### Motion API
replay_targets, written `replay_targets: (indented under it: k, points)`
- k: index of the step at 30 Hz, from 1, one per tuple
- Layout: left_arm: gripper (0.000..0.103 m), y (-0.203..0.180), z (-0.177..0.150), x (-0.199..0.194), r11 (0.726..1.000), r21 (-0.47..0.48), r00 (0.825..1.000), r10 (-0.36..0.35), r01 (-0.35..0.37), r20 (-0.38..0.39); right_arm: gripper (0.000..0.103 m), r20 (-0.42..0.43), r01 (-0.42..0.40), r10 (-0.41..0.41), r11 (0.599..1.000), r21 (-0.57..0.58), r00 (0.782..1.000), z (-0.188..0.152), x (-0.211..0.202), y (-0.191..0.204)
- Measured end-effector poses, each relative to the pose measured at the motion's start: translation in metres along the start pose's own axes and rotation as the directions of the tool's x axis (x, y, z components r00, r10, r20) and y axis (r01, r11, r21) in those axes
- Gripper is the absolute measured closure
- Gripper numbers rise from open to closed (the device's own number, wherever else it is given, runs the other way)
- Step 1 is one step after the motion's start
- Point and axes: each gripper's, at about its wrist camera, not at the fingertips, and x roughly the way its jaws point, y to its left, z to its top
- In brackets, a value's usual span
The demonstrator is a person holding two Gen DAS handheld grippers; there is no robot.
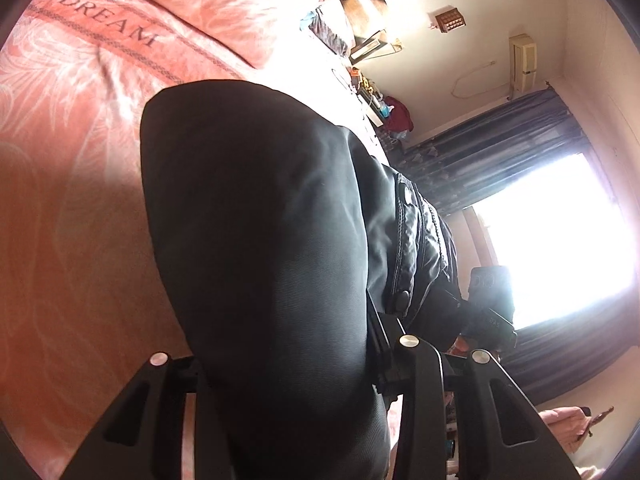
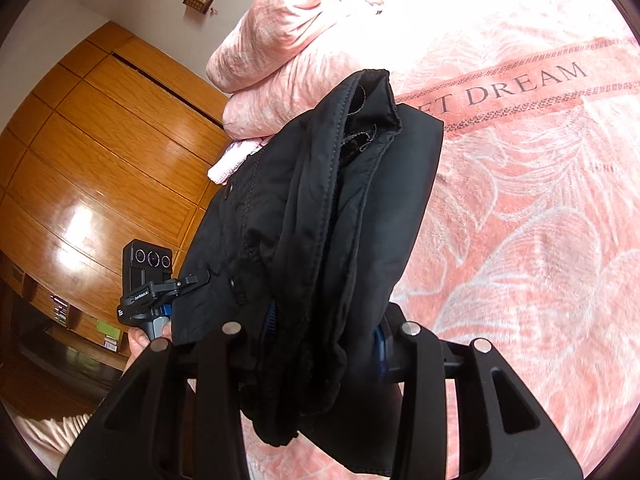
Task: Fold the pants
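The black pants [image 1: 256,216] hang bunched above the pink bedspread [image 1: 72,128]. In the left wrist view they drape over my left gripper [image 1: 288,360] and hide its fingertips; the cloth runs between the fingers, gripped. The waistband with metal snaps [image 1: 408,196] stretches right toward the right gripper's camera body [image 1: 490,292]. In the right wrist view my right gripper [image 2: 320,332] is shut on a thick fold of the pants [image 2: 320,208], whose open hem points up. The left gripper's body [image 2: 148,276] holds the cloth's left edge.
The bedspread [image 2: 540,220] with "DREAM" lettering spreads below. A pink duvet pile [image 2: 288,40] lies at its far end. A wooden wardrobe [image 2: 100,140] stands to one side; a bright window [image 1: 560,248] with blue curtains [image 1: 500,140] on the other. A hand [image 2: 140,338] grips the left handle.
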Motion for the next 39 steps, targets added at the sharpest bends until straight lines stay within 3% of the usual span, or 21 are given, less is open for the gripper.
replay_targets:
  k: [5,10,14,15,17,21,26,30,34,37,39]
  points:
    - [0.065,0.018,0.019,0.030,0.997,-0.050,0.998,0.057,-0.058,-0.030,0.064,-0.048,0.031,-0.028,0.997,0.064,0.998,0.022,0.035,-0.030]
    - [0.056,0.032,0.015,0.032,0.998,-0.046,0.998,0.047,-0.049,-0.029,0.054,-0.083,0.052,-0.040,0.989,0.140,0.996,0.022,0.055,-0.065]
    - [0.027,0.038,0.011,0.034,0.990,-0.050,0.991,0.132,-0.134,-0.028,0.034,-0.072,0.052,-0.039,0.982,0.180,0.997,0.014,0.060,-0.077]
    - [0.018,0.041,0.009,0.033,0.986,-0.064,0.988,0.153,-0.155,-0.032,0.023,-0.069,0.058,-0.045,0.979,0.198,0.997,0.014,0.061,-0.080]
    - [0.012,0.048,0.007,0.032,0.980,-0.095,0.984,0.172,-0.175,-0.039,0.019,-0.072,0.068,-0.052,0.970,0.232,0.996,0.007,0.060,-0.088]
    - [0.012,0.050,-0.001,0.014,0.975,-0.107,0.981,0.194,-0.194,-0.011,0.019,-0.004,0.062,-0.063,0.961,0.268,0.998,-0.009,0.041,-0.092]
    - [0.012,0.022,-0.021,-0.032,0.964,-0.048,0.955,0.267,-0.263,0.129,0.021,0.139,0.036,-0.065,0.979,0.203,0.988,-0.025,-0.006,-0.062]
    - [0.010,-0.018,-0.045,-0.044,0.935,0.071,0.927,0.331,-0.348,0.174,0.024,0.138,0.122,-0.130,0.990,0.068,0.982,-0.036,-0.022,-0.021]
    - [0.009,-0.042,-0.058,-0.033,0.929,0.116,0.930,0.332,-0.352,0.159,0.027,0.096,0.164,-0.168,0.985,0.049,0.981,-0.036,-0.008,-0.009]
    - [0.008,-0.047,-0.059,-0.016,0.923,0.132,0.930,0.343,-0.360,0.135,0.040,0.059,0.195,-0.201,0.977,0.092,0.978,-0.030,0.006,-0.017]
    - [0.008,-0.049,-0.065,-0.009,0.900,0.162,0.913,0.385,-0.404,0.134,0.060,0.032,0.186,-0.192,0.972,0.144,0.981,-0.027,0.013,-0.026]
